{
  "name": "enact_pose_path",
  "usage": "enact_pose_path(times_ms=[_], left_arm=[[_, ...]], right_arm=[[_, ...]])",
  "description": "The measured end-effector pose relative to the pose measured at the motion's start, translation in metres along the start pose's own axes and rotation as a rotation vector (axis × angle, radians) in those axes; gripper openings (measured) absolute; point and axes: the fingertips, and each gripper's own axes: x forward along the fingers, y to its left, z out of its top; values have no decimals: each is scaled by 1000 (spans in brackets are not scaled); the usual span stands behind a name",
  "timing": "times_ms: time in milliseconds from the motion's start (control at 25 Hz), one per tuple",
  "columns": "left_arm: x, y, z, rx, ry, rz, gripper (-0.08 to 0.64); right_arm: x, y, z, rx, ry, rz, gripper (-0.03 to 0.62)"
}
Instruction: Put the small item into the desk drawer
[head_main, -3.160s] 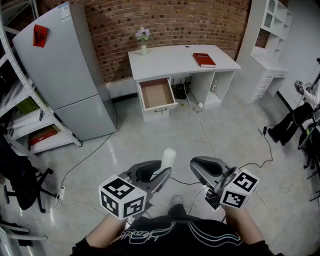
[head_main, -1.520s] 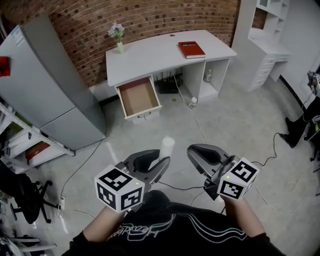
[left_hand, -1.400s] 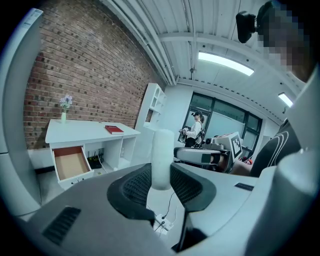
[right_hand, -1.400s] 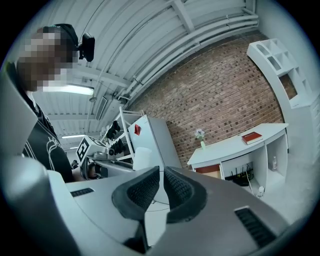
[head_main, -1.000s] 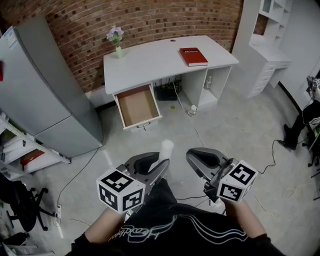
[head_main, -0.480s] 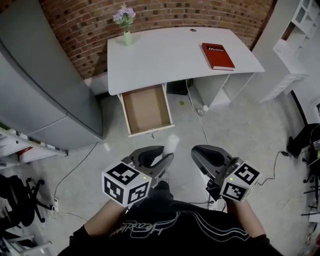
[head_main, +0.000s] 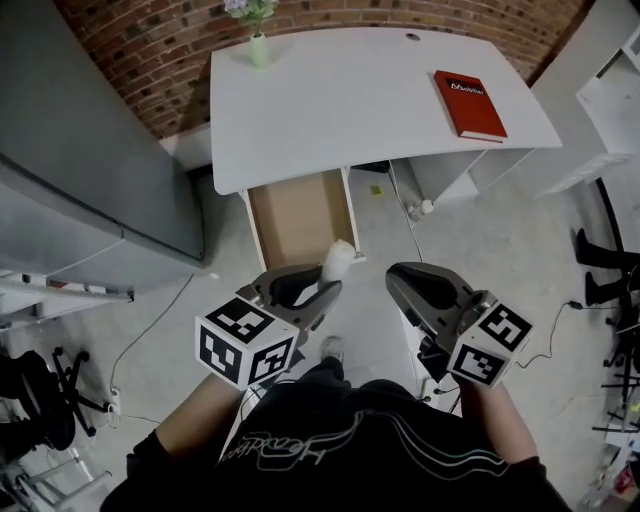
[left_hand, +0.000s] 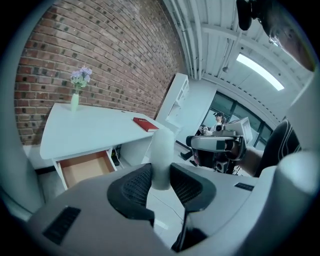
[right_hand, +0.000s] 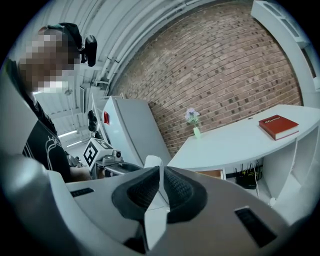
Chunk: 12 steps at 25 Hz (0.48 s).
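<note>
A small white cylinder (head_main: 337, 262) stands upright between the pads of my left gripper (head_main: 322, 290), which is shut on it; the left gripper view shows the cylinder (left_hand: 161, 157) pinched low between the black pads. The open desk drawer (head_main: 295, 215), brown inside and holding nothing, lies just beyond and below the cylinder, under the white desk (head_main: 350, 90). In the left gripper view the drawer (left_hand: 85, 167) sits down to the left. My right gripper (head_main: 400, 280) hangs beside the left one, shut with nothing in it (right_hand: 161, 187).
A red book (head_main: 470, 103) lies on the desk's right part and a small vase of flowers (head_main: 259, 45) stands at its back left. A grey fridge (head_main: 80, 170) stands left of the desk. Cables (head_main: 415, 215) trail over the floor to the right of the drawer.
The desk and drawer have come much closer and now lie right under the grippers' tips. Both grippers keep the same pose, the cylinder still held in the left one.
</note>
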Motion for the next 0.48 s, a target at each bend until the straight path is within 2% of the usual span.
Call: enact_pose_path(times_ms=[160,320,480], left_arm=[[14,28,3,1,-15,15,133],[28,59,1,48,0,66,133],[39,88,-7,104,33,119,133]], right_arm=[[11,-21,-4,0,15,-19,54],[22,-44,-17,17,37,-28,54],[40,-56,-31,57,49,-1,54]])
